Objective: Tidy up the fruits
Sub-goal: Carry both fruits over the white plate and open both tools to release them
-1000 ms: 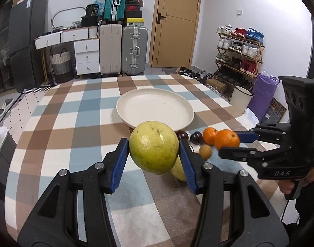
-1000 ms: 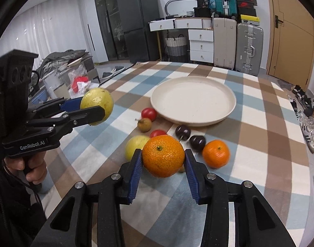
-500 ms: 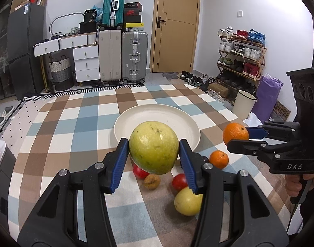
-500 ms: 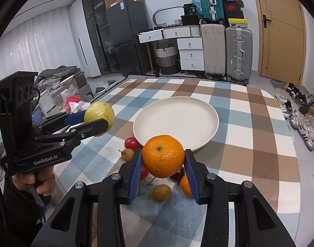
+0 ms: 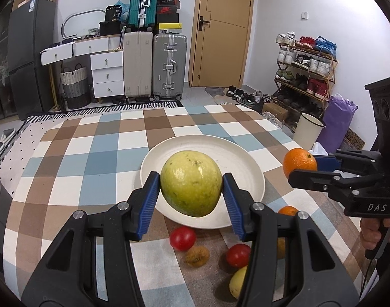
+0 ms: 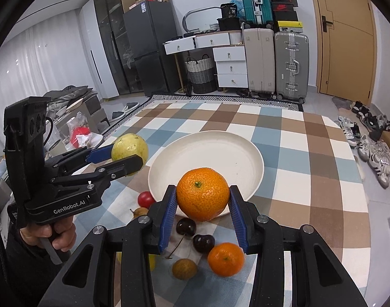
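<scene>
The left gripper (image 5: 191,199) looks like matt black plastic with ribbed blue pads (image 5: 149,206) and shiny metal pins, and it pinches a yellow-green fruit (image 5: 191,183) with dull, speckled, slightly pitted skin. The right gripper (image 6: 202,213) is of the same make and clamps an orange (image 6: 202,194) whose peel is finely dimpled with a soft sheen. Near the front edge of the woven checked cloth (image 5: 75,158), the cream plate (image 6: 246,153) looks smooth and matt, while the red tomatoes (image 5: 182,238) and dark cherries (image 6: 186,226) are glossy.
</scene>
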`<control>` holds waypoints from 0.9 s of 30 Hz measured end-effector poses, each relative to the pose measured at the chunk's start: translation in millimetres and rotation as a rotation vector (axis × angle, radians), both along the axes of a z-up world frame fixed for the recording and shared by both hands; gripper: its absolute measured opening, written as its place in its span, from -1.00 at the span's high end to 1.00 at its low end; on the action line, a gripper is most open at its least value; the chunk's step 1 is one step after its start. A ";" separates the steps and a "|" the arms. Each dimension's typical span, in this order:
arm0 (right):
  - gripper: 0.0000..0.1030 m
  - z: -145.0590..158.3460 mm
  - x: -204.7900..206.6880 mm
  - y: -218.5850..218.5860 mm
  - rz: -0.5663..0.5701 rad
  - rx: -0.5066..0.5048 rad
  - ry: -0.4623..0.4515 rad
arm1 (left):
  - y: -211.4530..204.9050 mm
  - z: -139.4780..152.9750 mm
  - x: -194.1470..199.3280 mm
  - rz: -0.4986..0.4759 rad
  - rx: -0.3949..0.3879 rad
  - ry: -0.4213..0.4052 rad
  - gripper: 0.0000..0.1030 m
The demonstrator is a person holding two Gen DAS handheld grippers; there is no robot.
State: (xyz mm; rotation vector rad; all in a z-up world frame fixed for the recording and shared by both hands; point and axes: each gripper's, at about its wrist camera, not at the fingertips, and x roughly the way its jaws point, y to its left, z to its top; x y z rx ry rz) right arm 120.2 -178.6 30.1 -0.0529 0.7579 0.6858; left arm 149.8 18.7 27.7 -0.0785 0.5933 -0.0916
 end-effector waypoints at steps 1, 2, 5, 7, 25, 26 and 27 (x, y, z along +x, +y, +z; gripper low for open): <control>0.20 -1.3 1.4 0.9 -0.002 0.000 0.004 | 0.8 -2.6 4.9 0.000 -0.001 0.005 0.08; 0.20 -3.1 4.8 1.6 -0.005 -0.001 0.009 | 1.0 -5.0 8.2 -0.001 0.001 0.011 0.08; 0.20 -9.3 12.1 5.2 -0.007 -0.011 0.019 | 2.7 -12.6 20.4 0.002 0.006 0.026 0.08; 0.20 -14.5 19.0 7.6 -0.006 -0.018 0.027 | 3.2 -17.2 28.3 0.000 0.006 0.037 0.08; 0.20 -62.2 61.5 22.7 -0.025 -0.049 0.118 | -9.6 -50.5 70.5 -0.030 0.033 0.110 0.08; 0.20 -63.0 62.9 23.3 -0.025 -0.043 0.124 | -9.0 -51.5 71.5 -0.030 0.032 0.115 0.08; 0.20 -63.8 64.8 23.8 -0.025 -0.035 0.133 | -8.4 -52.3 71.9 -0.030 0.031 0.119 0.08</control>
